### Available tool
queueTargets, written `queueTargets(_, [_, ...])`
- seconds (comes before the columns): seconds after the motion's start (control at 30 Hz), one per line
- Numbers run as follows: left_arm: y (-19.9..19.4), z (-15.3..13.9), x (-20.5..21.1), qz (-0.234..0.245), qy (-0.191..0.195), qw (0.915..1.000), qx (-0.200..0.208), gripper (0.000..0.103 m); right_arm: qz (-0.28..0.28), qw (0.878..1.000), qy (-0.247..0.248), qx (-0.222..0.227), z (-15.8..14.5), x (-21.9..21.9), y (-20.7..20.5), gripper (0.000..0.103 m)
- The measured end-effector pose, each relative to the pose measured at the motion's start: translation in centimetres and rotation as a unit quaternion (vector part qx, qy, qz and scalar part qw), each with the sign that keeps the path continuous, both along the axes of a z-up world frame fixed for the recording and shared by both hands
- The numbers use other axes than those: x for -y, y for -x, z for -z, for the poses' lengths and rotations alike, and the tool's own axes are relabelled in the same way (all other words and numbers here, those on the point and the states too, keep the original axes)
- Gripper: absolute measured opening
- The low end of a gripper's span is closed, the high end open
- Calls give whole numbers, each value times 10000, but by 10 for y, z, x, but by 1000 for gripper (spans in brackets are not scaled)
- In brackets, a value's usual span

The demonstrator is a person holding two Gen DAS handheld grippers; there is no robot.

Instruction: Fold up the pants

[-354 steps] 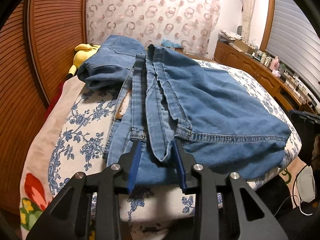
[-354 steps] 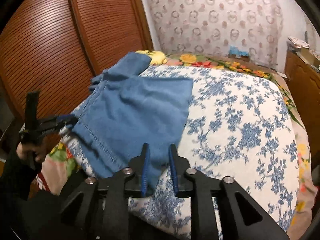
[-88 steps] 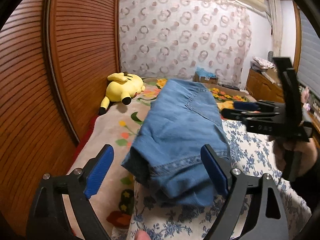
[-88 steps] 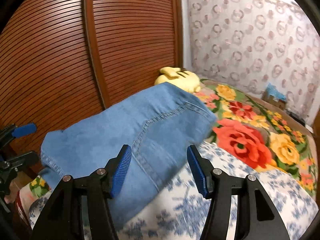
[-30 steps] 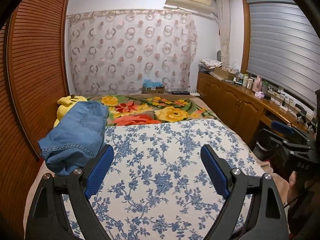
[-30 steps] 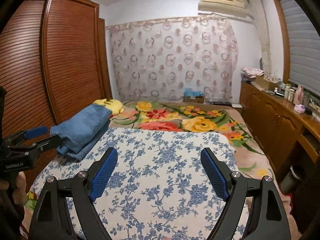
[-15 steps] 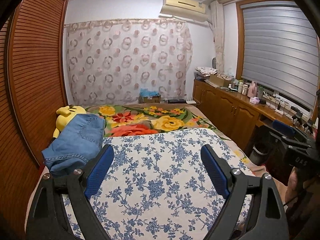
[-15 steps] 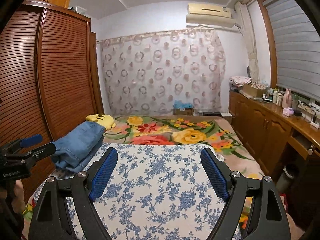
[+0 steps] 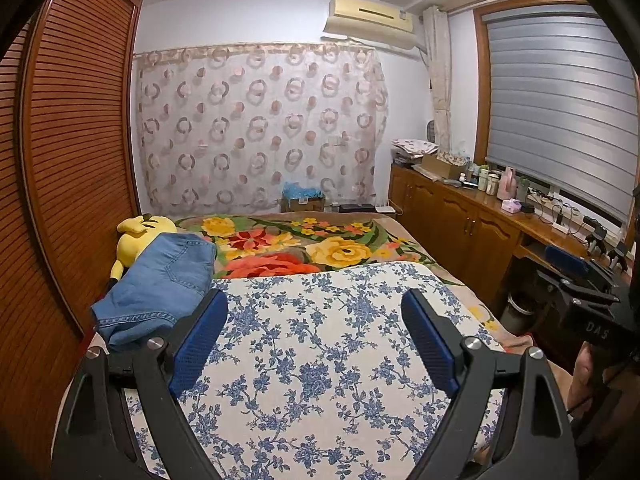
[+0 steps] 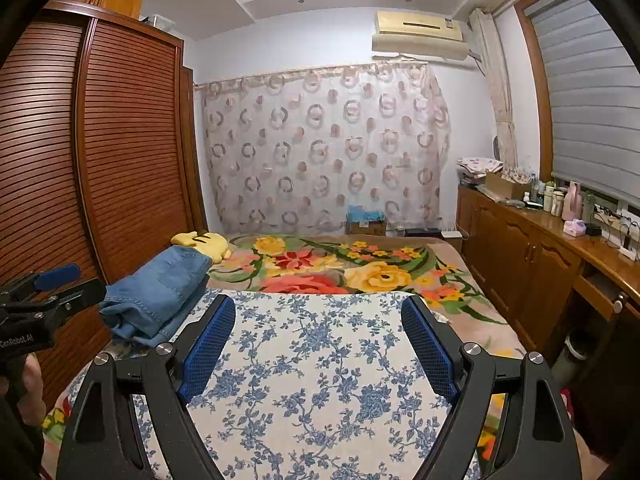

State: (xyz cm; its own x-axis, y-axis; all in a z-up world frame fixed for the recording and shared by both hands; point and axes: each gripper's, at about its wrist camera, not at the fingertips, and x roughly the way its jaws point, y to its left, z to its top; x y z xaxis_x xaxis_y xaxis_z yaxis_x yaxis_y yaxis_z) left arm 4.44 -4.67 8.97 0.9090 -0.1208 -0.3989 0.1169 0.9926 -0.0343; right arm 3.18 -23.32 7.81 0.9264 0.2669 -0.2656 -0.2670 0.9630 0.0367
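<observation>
While pants [image 9: 160, 284] stay folded, both tools withdrew.

We see the folded pants [image 9: 158, 284] lying on the bed [image 9: 320, 344] at its left edge, next to the wardrobe [image 9: 76, 184] on the left. A plush toy [image 9: 138, 236] lies just behind the pants, touching them, towards the curtain [image 9: 260, 128] at the back. Cabinets w/ a surface [image 9: 492, 208] run along the right side, under the window blind [image 9: 560, 108]. An AC unit [image 9: 370, 16] sits above the curtain, top right. Both grippers hang near the foot of the bed, left gripper [image 9: 314, 344] and right gripper [image 10: 318, 346], well apart from the pants.
</observation>
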Motion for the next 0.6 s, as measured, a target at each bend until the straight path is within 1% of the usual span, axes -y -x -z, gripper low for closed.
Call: queueTargets(0.6, [-1,0,-3,-22,15,10000,-17,89,-18,10000,18,-20,-1,3,-2,86])
